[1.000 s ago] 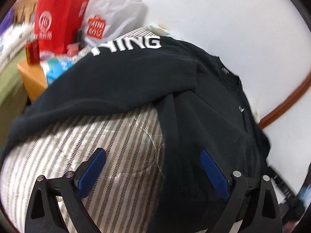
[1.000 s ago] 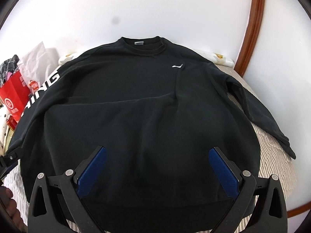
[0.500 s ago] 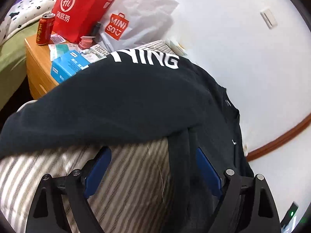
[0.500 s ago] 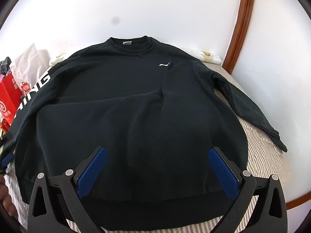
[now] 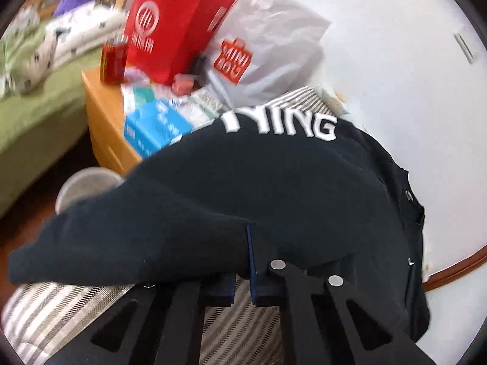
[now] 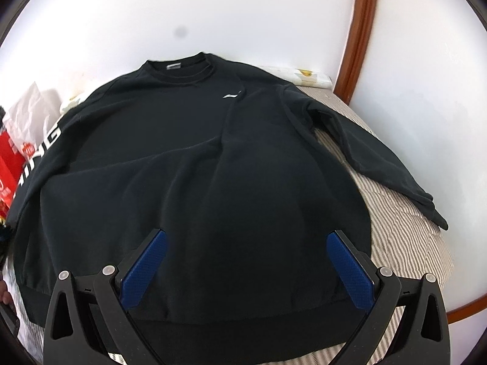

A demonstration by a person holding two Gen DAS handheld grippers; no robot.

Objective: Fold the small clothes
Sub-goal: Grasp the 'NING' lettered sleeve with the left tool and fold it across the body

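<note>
Left tongs (image 5: 251, 261) are seen clenched on the black sweatshirt (image 6: 194, 164) at the underside of its left sleeve (image 5: 170, 213), where the sleeve meets the body; fabric is pinched between the blue pads (image 5: 250, 255). Right tongs (image 6: 243, 261) are held released, jaws wide, above the hem (image 6: 231, 319) with nothing between them. Both point steeply downward.

The sweatshirt is laid flat, front up, on the striped bed (image 6: 404, 243), collar (image 6: 179, 67) at the far side by the wall; the right sleeve (image 6: 380, 164) is spread to the right.

Step judged: start of the first fold, left sleeve inward. The next move is judged to need the pinched sleeve lifted and carried across the chest, the right tongs steadying.

Far left, a nightstand (image 5: 100, 115) holds a red bag (image 5: 173, 30).
</note>
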